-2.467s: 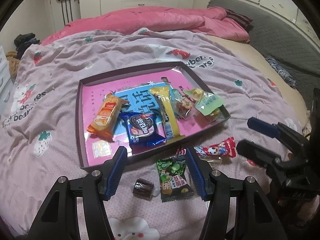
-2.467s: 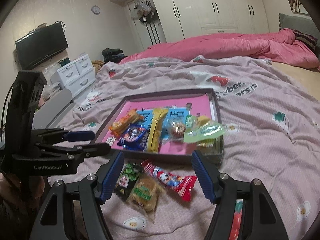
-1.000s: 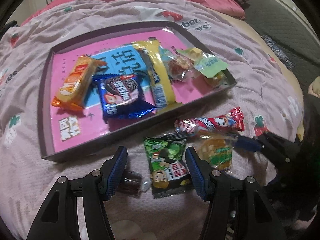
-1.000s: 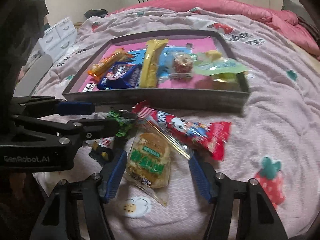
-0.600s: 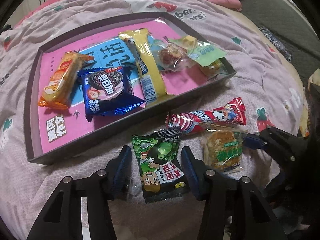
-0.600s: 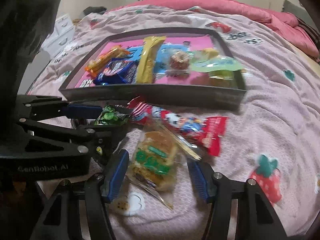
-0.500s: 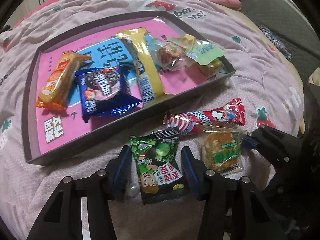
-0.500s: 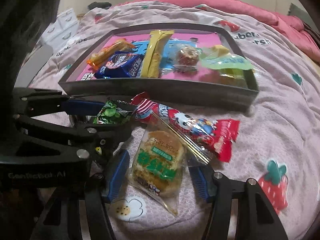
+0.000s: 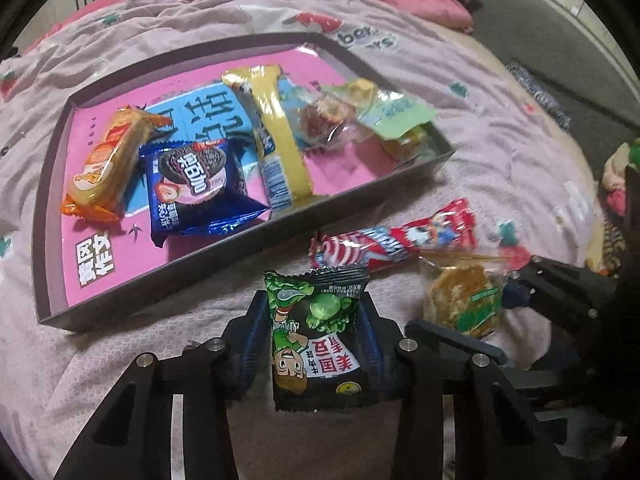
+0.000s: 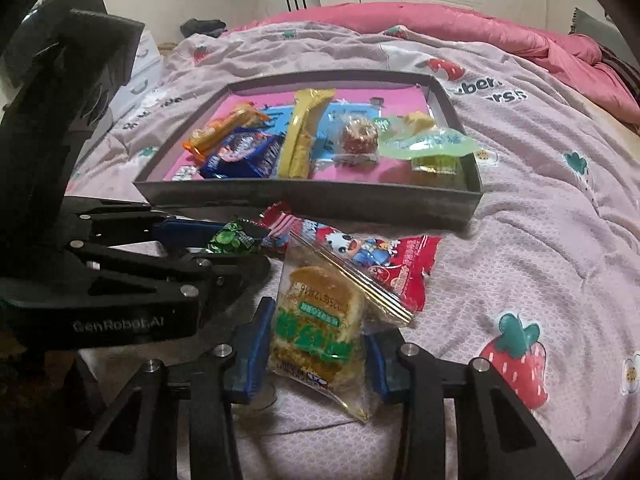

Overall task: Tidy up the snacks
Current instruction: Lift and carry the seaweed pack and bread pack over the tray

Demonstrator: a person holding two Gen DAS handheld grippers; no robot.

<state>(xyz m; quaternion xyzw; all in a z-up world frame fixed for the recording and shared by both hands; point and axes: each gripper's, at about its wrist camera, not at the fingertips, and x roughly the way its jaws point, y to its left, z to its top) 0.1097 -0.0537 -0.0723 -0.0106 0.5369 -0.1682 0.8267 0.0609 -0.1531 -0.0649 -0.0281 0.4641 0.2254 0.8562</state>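
Green-and-black pea packet [image 9: 318, 332]; red-striped candy wrapper [image 9: 396, 240]; pink-floored grey tray [image 9: 168, 268] — strawberry-printed lilac bedspread [image 10: 540, 240].

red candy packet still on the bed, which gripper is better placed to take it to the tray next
Neither is free: the left gripper is closing on the green snack bag, the right gripper on the cake packet. The right is probably better placed: the red candy packet lies against its cake packet.

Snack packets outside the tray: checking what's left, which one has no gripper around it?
The long red packet; the green pea packet and the cake packet sit between closing jaws.
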